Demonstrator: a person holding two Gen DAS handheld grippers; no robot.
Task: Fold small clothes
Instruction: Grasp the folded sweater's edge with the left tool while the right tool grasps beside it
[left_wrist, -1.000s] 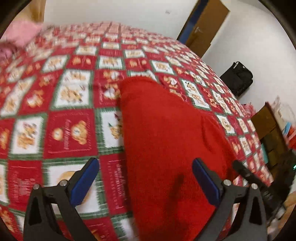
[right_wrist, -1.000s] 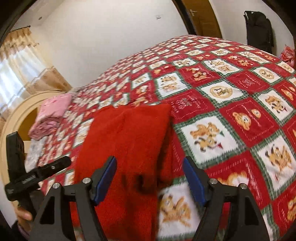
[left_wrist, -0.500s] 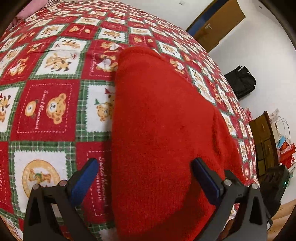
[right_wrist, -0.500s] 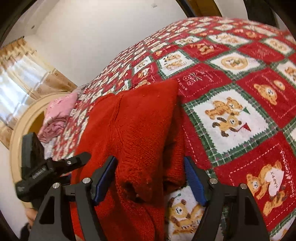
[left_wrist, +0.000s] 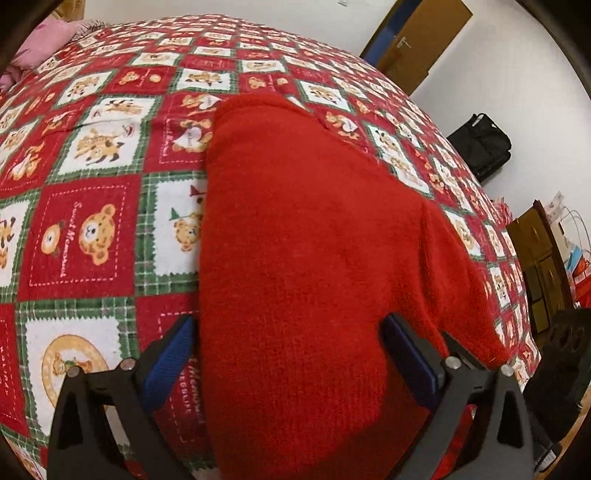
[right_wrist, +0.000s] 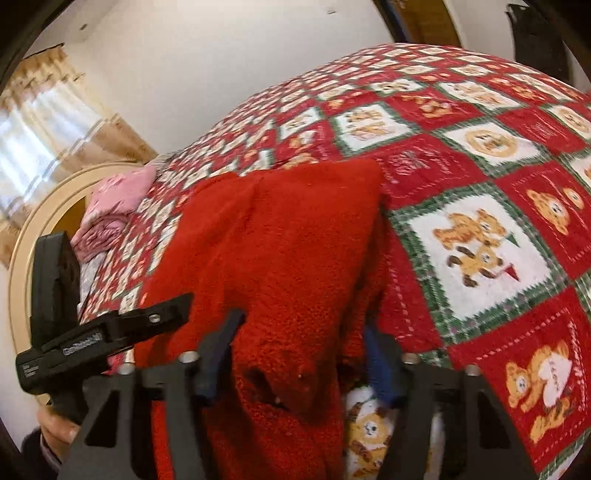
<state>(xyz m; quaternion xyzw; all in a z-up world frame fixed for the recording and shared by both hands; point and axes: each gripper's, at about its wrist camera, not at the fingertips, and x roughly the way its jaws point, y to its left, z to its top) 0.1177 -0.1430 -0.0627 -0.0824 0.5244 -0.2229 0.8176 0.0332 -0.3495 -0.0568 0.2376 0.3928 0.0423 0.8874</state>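
Looking along the left wrist view first, the left gripper (left_wrist: 288, 358) has its fingers (left_wrist: 170, 354) spread wide, one on each side of the near end of the red knitted garment (left_wrist: 303, 236). The garment lies lengthwise on the teddy-bear bedspread (left_wrist: 85, 229), already doubled into a long band with a lower layer peeking out on the right. Nothing is pinched. If these fingers close here they would probably catch only the top layer, or gather bedspread along with the knit, since both are soft and sit flush; a lift would then pull the band askew.

From the right wrist view, the right gripper (right_wrist: 299, 354) also stands wide open, straddling a thick, bunched edge of the same garment, where a dark hollow shows between layers. The left tool appears at the lower left, close by. The likely trouble on this side is an uneven bite: a pad sliding into that hollow would separate the layers and undo the fold. With the two tools so near each other, a hurried sweep could also knock them together. A pink folded pile (right_wrist: 114, 206) sits well apart near the headboard.
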